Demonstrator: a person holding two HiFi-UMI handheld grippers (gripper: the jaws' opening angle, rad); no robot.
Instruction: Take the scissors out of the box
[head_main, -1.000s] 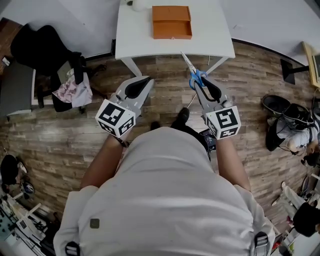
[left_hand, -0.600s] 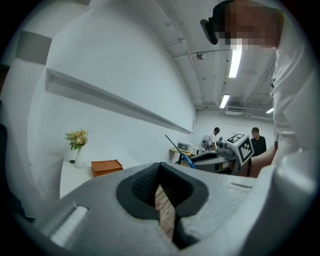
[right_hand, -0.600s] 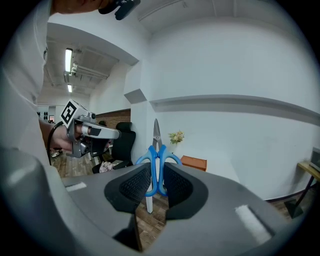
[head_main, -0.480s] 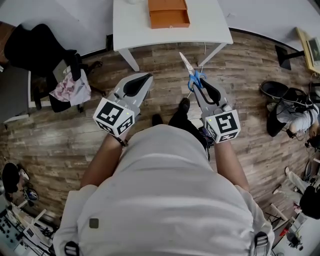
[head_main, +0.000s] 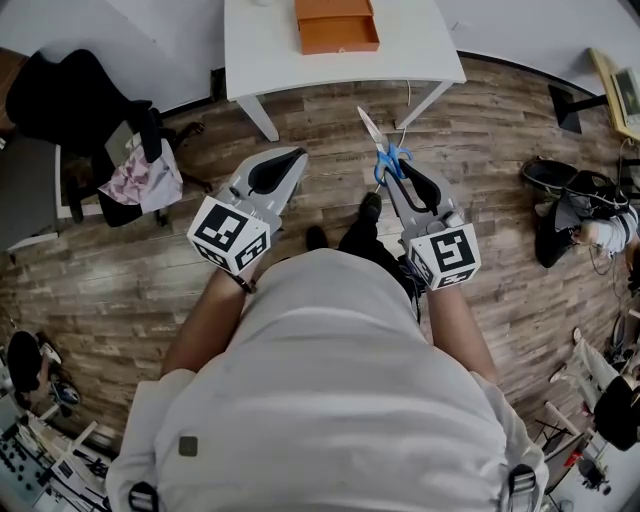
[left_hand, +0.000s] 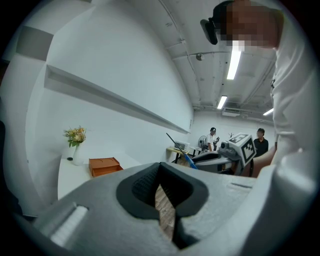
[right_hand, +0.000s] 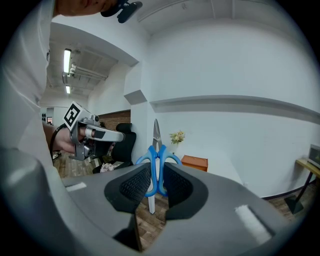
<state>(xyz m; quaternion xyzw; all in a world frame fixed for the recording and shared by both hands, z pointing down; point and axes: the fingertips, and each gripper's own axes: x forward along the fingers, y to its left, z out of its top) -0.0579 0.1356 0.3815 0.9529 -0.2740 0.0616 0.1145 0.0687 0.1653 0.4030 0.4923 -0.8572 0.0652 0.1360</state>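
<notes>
My right gripper (head_main: 392, 168) pinches the blue-handled steel scissors (right_hand: 156, 161) by the handle loops, with the closed blades sticking out ahead toward the white table (head_main: 420, 55). The scissors hang over the wood-plank floor (head_main: 480, 180), well apart from the orange rectangular box (head_main: 337, 25) on that table. My left gripper (head_main: 297, 155) has its jaws pressed together with nothing between them.
</notes>
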